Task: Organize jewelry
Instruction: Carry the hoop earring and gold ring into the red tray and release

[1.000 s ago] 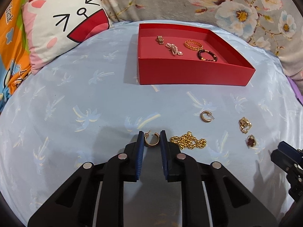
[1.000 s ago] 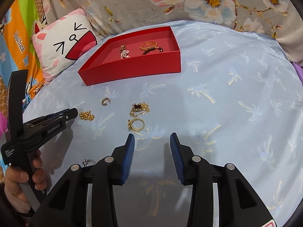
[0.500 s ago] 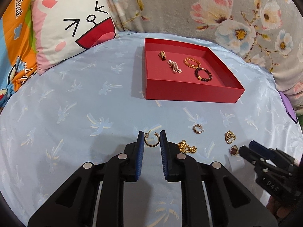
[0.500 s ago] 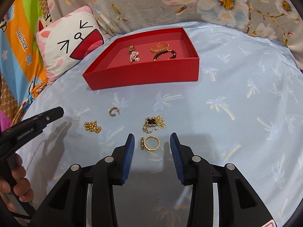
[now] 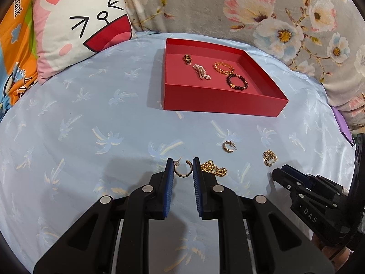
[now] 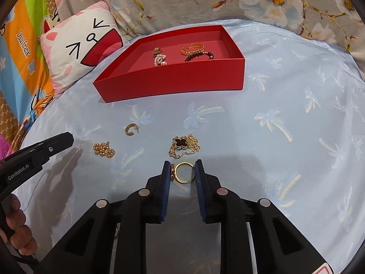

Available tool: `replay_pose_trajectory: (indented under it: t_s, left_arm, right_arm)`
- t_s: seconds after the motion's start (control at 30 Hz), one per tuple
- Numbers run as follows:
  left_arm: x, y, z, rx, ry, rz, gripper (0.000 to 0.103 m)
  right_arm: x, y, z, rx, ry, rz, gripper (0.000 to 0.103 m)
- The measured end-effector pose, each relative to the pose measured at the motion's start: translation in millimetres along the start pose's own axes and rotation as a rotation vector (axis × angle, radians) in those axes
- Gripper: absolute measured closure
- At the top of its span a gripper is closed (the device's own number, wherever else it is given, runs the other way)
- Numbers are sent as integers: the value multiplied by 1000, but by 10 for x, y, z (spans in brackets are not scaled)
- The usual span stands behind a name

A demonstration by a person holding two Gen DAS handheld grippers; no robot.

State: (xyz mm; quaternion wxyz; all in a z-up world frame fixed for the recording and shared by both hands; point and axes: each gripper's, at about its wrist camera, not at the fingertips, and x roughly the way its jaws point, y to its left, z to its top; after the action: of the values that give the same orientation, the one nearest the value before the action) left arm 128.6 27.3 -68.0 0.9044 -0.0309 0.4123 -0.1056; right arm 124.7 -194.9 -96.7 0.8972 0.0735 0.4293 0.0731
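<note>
The left gripper sits at the lower centre of its own view, jaws pinching a gold hoop earring that lies on the light blue bedsheet; both pads touch the hoop's sides. Just to the right of that gripper lies a gold bead chain, and further right and slightly up, a second hoop earring and a small gold cluster piece. The right gripper enters this view from the lower right edge.

In the right wrist view, the right gripper is at the lower centre, its jaws closing around a gold ring that lies flat on the sheet between them; the left pad touches the ring's ornamented side and the right pad sits against its other edge. Directly above the ring lies a gold chain with a black clover pendant. To the left are the bead chain and the loose hoop earring. The left gripper's tip comes in from the left edge, with the person's hand on its handle at the lower left.

A red tray stands in the upper centre of both views, well apart from the loose pieces. It holds a small gold link piece, a pearl piece, a gold bracelet and a dark bead bracelet. A cat-face pillow rests at the upper left, and a floral blanket runs along the top.
</note>
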Motion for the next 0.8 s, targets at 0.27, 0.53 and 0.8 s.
replay_pose_trajectory:
  t_s: [0.27,0.53,0.8]
  left_arm:
    - [-24,-29,9,4,7,-10,87]
    - [-192,-162,353,31,-41,-50,87]
    - [-51,-422,1075,93,-110,-83,87]
  right_arm:
    - [-102,1,14,0,-20,5,83]
    - [-473,-55,423,-9,-108,50,83]
    - [-370,-187,1229,-2,-171,76,83]
